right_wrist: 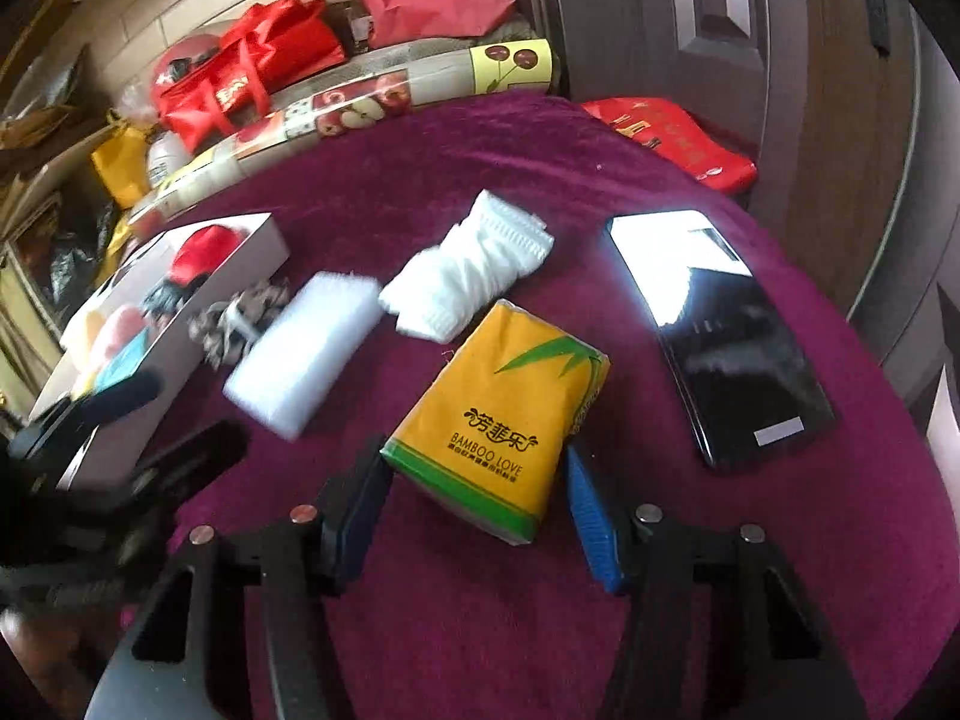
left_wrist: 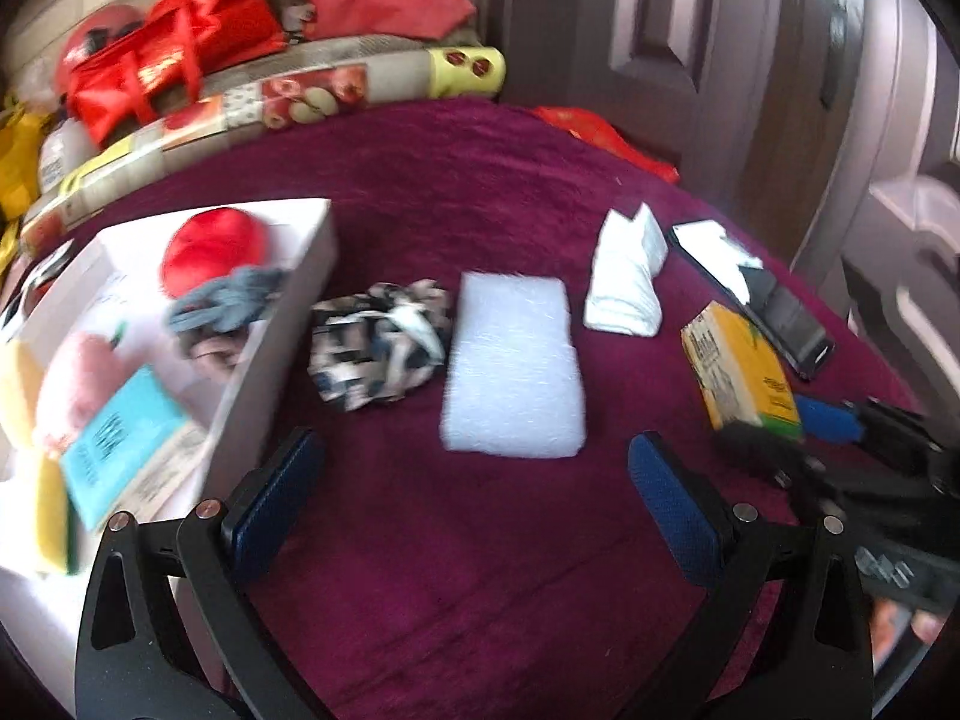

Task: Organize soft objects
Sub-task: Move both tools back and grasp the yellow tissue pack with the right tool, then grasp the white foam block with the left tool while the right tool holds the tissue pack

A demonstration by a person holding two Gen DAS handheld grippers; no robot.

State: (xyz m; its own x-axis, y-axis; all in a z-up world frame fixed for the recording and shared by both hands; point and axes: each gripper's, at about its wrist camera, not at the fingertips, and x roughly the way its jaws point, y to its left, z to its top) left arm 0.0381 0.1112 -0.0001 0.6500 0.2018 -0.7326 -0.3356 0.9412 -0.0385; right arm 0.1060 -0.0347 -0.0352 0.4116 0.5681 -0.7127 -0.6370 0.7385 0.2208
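On a magenta velvet cloth lie a white foam sponge, a black-and-white patterned cloth, a rolled white sock and a yellow tissue pack. My left gripper is open and empty, hovering just before the sponge. My right gripper has its blue-padded jaws on either side of the tissue pack's near end; the pack still lies on the cloth. A white box at the left holds a red soft ball, a grey cloth, a pink item, a teal pack and yellow sponges.
A black phone lies right of the tissue pack. Red bags and patterned cushions are piled behind the cloth. A red packet lies at the far right edge. Dark wooden doors stand behind.
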